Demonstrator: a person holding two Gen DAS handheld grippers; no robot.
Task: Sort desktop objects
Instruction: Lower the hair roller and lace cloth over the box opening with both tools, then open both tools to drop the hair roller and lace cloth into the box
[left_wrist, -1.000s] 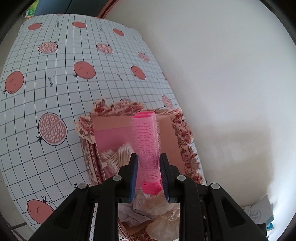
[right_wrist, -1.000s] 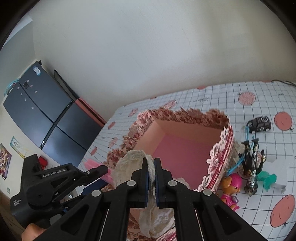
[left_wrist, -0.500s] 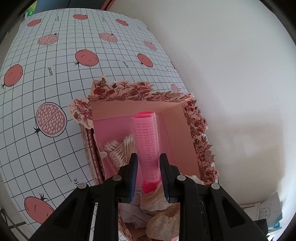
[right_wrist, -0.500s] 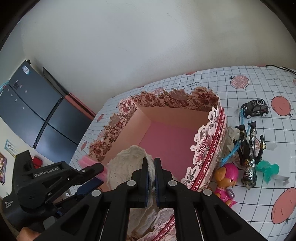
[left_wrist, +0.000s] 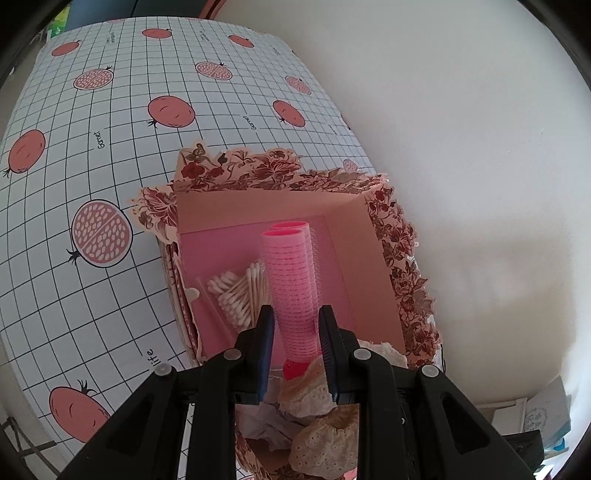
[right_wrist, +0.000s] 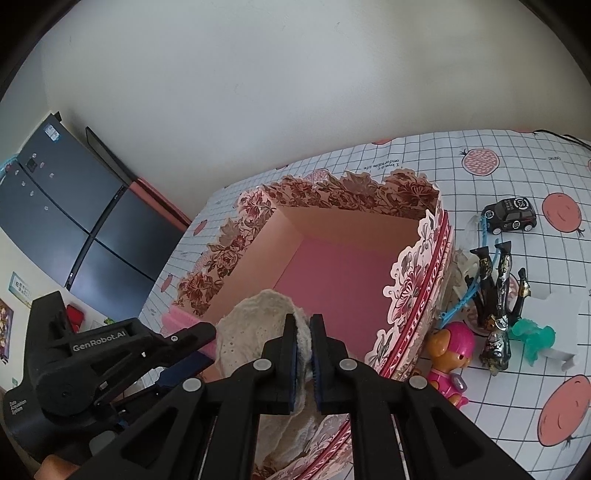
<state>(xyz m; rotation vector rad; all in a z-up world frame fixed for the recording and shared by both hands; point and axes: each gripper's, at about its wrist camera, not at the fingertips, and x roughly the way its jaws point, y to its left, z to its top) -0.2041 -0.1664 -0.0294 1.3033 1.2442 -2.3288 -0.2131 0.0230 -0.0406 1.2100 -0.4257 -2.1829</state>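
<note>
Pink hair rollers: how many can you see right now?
2. Both pink hair rollers sit side by side, clamped in the left gripper above the floral box. Others could lie hidden under the lace cloth.

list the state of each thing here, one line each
left hand-held gripper: shut on pink hair rollers
pink hair rollers: held over the box
right hand-held gripper: shut on lace cloth
lace cloth: pinched at the box's near edge
floral box: open, no lid
cotton swabs: lying inside the box
toy car: upright on the table
</note>
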